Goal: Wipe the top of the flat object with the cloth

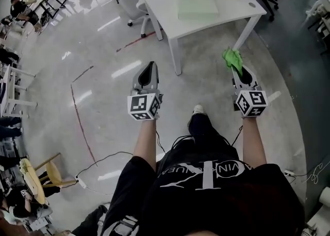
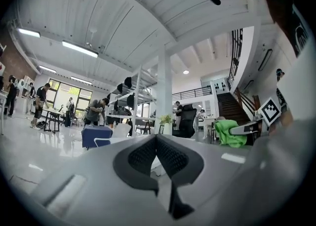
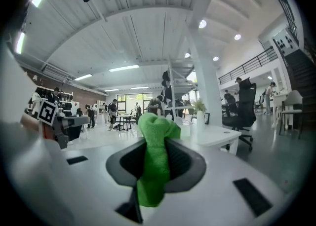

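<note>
- The white table is standing on a glossy pale floor. It has a smooth rectangular top and slim square legs.
- The flat object, a thin pale-green rectangular sheet with a matte face, is lying flat near the middle of the table top.
- The cloth is not lying on the table. It is a bright green, fuzzy, towel-like cloth bunched into a soft wad, and it is hanging in the air on the person's side of the table, near the table's right front leg.
- The right gripper is clamping this cloth. In the right gripper view its dark ribbed pads are pressing on the cloth from both sides, with a rounded tuft sticking out past the tips towards the table.
- The left gripper is hovering over the floor to the left of the table's nearest leg, well apart from the table top. In the left gripper view its dark textured pads are meeting tip to tip with nothing between them.
- Each gripper is carrying a white cube with black square markers at its rear, on the side away from the table.
- A light office chair is standing at the table's left side.
</note>
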Available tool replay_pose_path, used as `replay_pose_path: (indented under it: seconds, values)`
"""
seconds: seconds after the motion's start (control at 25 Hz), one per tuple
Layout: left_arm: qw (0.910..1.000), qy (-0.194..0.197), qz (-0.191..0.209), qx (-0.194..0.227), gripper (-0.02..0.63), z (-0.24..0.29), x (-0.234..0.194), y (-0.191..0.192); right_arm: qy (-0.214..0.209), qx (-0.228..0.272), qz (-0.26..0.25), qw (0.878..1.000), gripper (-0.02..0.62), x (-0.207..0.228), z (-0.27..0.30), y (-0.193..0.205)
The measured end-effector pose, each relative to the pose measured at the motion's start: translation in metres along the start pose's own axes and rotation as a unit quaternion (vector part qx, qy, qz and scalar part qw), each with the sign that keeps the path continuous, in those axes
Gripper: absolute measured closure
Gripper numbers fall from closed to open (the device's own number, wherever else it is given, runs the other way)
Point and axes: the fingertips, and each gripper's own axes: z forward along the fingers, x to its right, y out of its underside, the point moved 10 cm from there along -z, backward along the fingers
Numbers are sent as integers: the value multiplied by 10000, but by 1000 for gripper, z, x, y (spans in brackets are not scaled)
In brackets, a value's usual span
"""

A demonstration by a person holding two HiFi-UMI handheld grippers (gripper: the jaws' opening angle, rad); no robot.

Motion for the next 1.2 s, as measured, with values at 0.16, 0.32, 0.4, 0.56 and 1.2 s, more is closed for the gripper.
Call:
replay_pose_path:
  seconds: [0.16,0.32,0.4,0.56,1.2]
  values:
    - [10000,3,0,-34,594,33,-20,4,10,10,7,10000,527,14,41,-4]
    - [10000,-51,40,-37,594,73,-42,1,-71,42,2,10000,526,30,88,-14]
    - [10000,-95,24,-11,594,94,-52,-2,-137,38,-75,9999,527,36,112,-21]
    - [10000,-89,-2,-17,594,133,-70,-2,-250,42,-155,9996,526,46,154,-32]
    - [9999,71,53,-55,594,265,-91,-2,-282,-61,-76,9996,527,115,255,-40]
